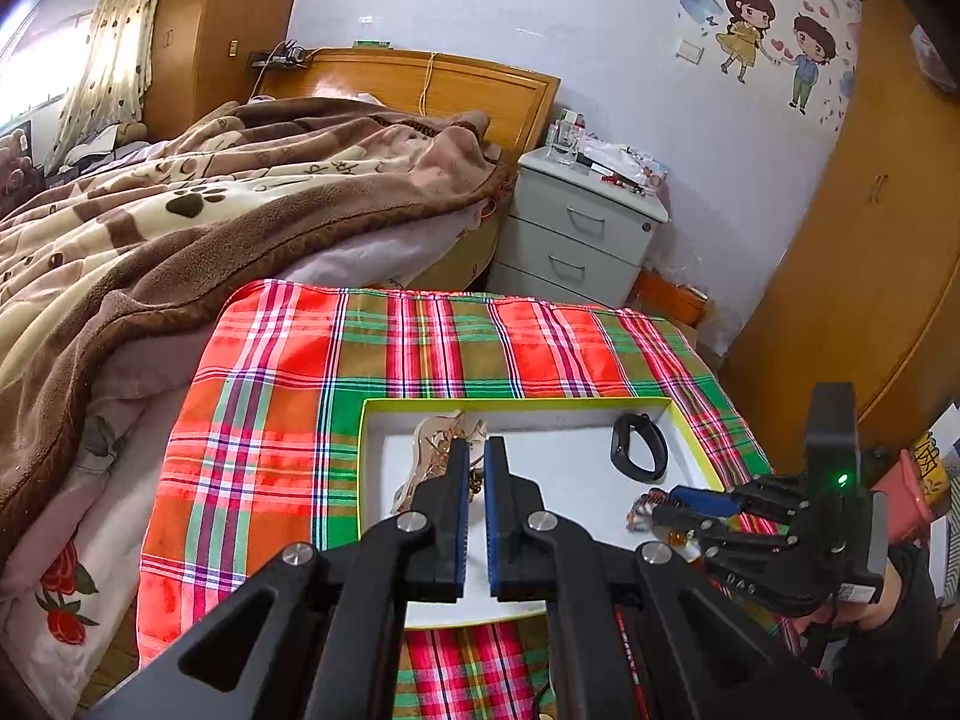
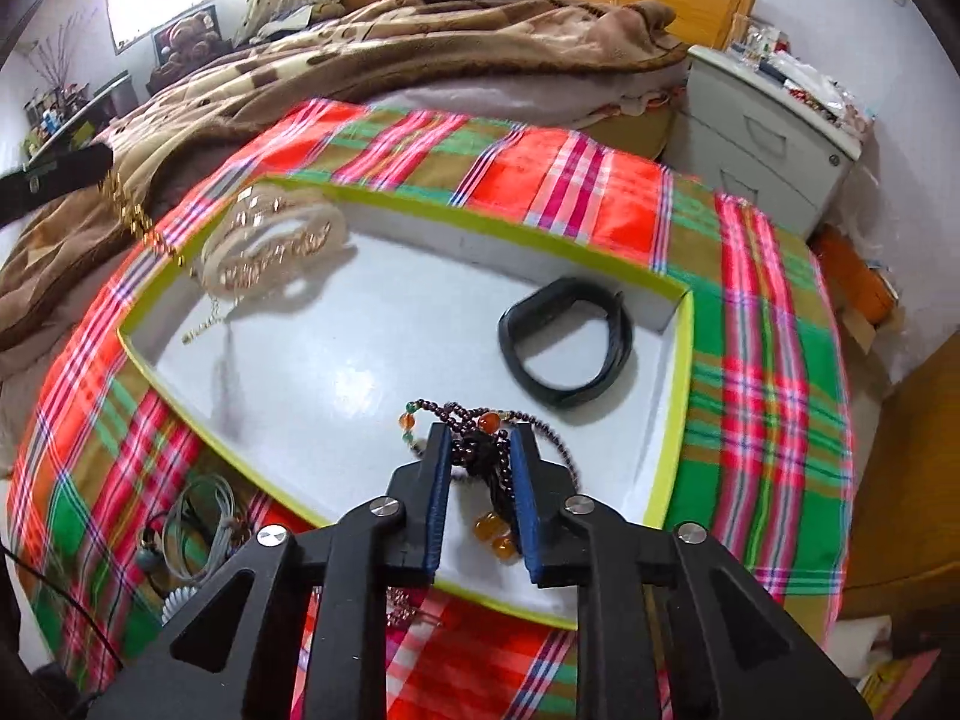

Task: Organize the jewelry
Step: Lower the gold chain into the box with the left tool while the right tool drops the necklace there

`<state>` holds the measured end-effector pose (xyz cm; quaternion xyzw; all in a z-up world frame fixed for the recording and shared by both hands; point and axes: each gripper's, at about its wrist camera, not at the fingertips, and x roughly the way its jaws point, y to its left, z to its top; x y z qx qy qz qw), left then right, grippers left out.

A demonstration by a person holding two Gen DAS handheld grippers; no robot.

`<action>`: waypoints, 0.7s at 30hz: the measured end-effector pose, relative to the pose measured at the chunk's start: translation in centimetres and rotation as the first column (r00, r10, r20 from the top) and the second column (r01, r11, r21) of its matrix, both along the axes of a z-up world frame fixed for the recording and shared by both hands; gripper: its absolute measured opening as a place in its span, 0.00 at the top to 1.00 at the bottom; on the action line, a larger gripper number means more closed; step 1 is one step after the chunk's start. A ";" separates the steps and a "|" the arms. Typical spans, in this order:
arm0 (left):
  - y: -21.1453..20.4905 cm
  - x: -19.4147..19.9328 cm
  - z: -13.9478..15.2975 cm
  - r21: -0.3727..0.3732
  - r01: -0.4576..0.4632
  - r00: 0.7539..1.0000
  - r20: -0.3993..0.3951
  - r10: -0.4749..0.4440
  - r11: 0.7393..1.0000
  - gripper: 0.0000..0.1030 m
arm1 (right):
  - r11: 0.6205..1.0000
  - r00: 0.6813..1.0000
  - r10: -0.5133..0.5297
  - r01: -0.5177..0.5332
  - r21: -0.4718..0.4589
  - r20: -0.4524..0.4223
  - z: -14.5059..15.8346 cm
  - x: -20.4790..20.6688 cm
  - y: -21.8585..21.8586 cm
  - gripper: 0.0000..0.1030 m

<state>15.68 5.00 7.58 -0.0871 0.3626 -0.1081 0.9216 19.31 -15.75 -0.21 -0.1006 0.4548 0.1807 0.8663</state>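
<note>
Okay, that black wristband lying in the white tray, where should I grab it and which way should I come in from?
Probably best from above, pinching one long side of the black wristband. It lies flat and apart from the beads on the white tray, its loop open upward, so one of the fingers could drop inside the loop and the other outside. The near side looks safer, as the far side sits close to the tray wall.

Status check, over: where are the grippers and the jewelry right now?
Left gripper shut on gold chain, over tray left side. Right gripper closed on beaded bracelet, near tray's front edge. Black wristband beside it, clear of both.
</note>
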 end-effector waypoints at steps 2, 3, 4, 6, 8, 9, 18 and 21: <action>0.1 0.0 0.1 -0.007 0.001 1.000 0.005 -0.001 1.000 0.95 | 0.999 1.000 0.000 0.000 0.041 0.015 1.1 0.2 0.0 0.82; 0.1 0.0 0.2 -0.007 0.006 1.000 0.009 -0.006 1.000 0.95 | 0.998 1.000 0.000 -0.002 0.062 0.031 1.9 0.4 0.0 0.82; 0.1 0.0 0.3 -0.004 0.006 1.000 0.011 -0.006 1.000 0.95 | 0.997 0.999 0.000 -0.003 0.078 0.040 2.4 0.7 0.1 0.82; 0.2 0.2 0.3 -0.006 0.001 1.000 0.011 -0.001 1.000 0.95 | 0.990 0.999 0.013 -0.018 0.143 0.040 3.5 1.7 0.3 0.82; 0.3 0.4 0.1 -0.014 -0.002 1.000 0.008 0.002 1.000 0.95 | 0.981 0.999 0.015 -0.021 0.195 0.033 3.9 2.9 0.8 0.82; 0.3 0.5 0.0 -0.014 -0.002 1.000 0.006 0.002 1.000 0.95 | 0.976 1.000 0.018 -0.023 0.217 0.026 3.9 3.4 1.1 0.82; -0.2 0.6 -2.2 0.011 0.012 0.998 -0.055 -0.011 1.000 0.95 | 0.956 0.997 0.029 -0.008 0.295 -0.069 1.3 7.5 3.9 0.82; -0.7 0.5 -3.3 0.026 0.019 0.996 -0.085 -0.016 0.999 0.95 | 0.955 0.996 0.036 -0.009 0.298 -0.084 0.6 8.1 4.6 0.82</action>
